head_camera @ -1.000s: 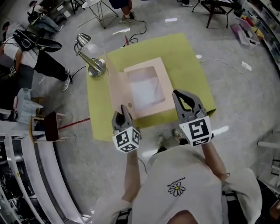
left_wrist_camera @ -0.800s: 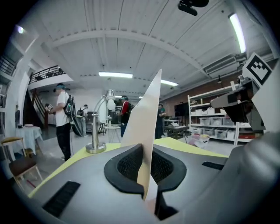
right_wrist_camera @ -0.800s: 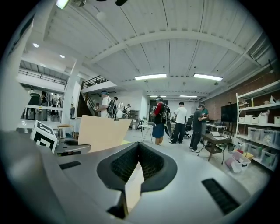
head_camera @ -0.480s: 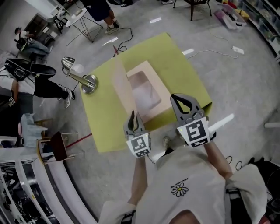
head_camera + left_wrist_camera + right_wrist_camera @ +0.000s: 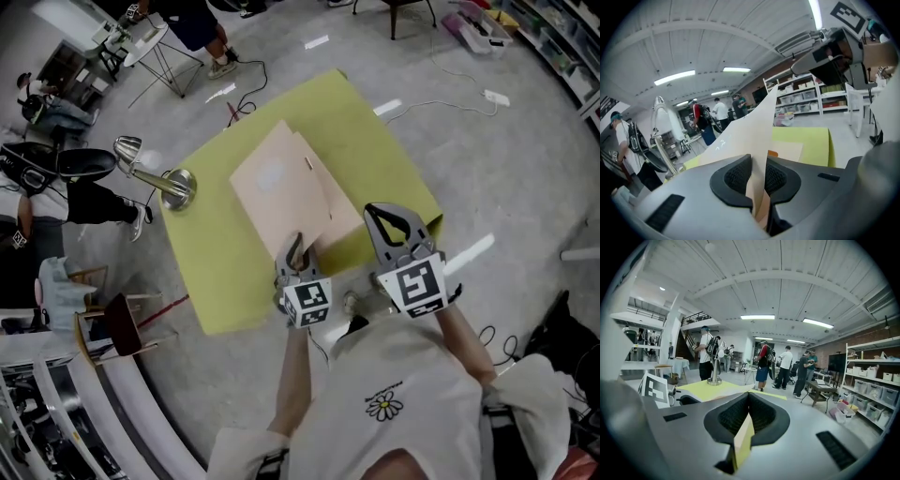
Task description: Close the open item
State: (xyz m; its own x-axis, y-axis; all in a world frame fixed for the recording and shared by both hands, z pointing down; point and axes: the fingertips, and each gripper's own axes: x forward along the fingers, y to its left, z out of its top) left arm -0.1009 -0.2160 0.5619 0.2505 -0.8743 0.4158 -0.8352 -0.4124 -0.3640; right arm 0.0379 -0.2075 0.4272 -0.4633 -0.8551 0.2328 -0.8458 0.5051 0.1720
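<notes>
Two grippers at the table's near edge, one per hand. Left gripper (image 5: 757,178): jaws nearly together and just been easing open a touch, with the pads pressing on a thin edge of the lid (image 5: 267,192) card between them. Right gripper (image 5: 749,403): jaws together at the tips, only cream and yellow showing through the slit behind them, nothing gripped as far as I can judge. It hangs over the table's near right edge. One box (image 5: 339,217), beige, on the near half of the table (image 5: 375,131). One lid slants low over it, not yet flat. One lamp (image 5: 150,173) on the table's left edge. Past the table's far side, at least five people standing. Risks, my read: the pinch is slackening on thin card, so the lid could slip free and spring back up. Nothing steadies the box, so a push down could skid it across the table toward the lamp. The lid edge could also catch on the front wall and crease instead of seating.
</notes>
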